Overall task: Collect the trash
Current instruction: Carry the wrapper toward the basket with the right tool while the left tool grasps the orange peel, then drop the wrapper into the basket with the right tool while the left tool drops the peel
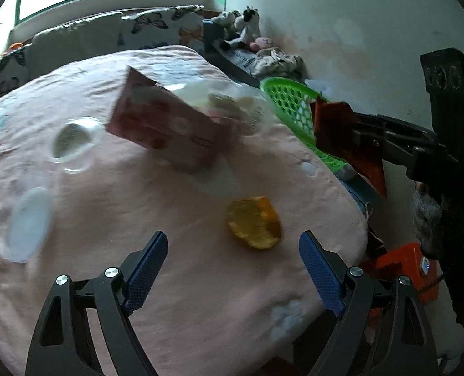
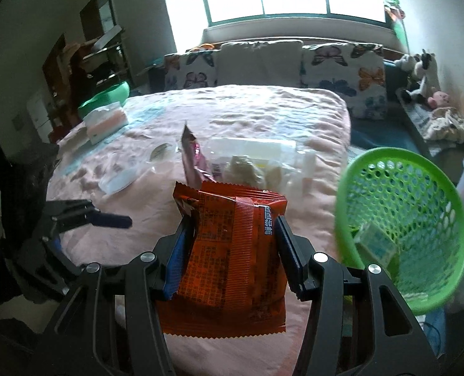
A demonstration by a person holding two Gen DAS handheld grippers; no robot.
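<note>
gripping orange wrapper (image 2: 232,250), right tool (image 2: 232,235) (beside green basket (image 2: 451,194)); left tool (image 1: 232,250) apart.

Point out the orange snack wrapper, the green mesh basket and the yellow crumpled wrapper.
orange snack wrapper (image 2: 232,250), right wrist view, printed middle
green mesh basket (image 2: 451,188), right wrist view, rim
yellow crumpled wrapper (image 1: 253,221), left wrist view, centre

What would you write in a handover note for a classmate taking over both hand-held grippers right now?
Right hand-held gripper: shut on the orange snack packet, held beside the green basket.
Left hand-held gripper: open, empty, hovering over the pink blanket near the yellow wrapper.
Done: a small box already lies in the basket.
Left: drop the orange packet in, then collect the yellow wrapper, the pink packet, the clear bags and the white lids on the blanket.
</note>
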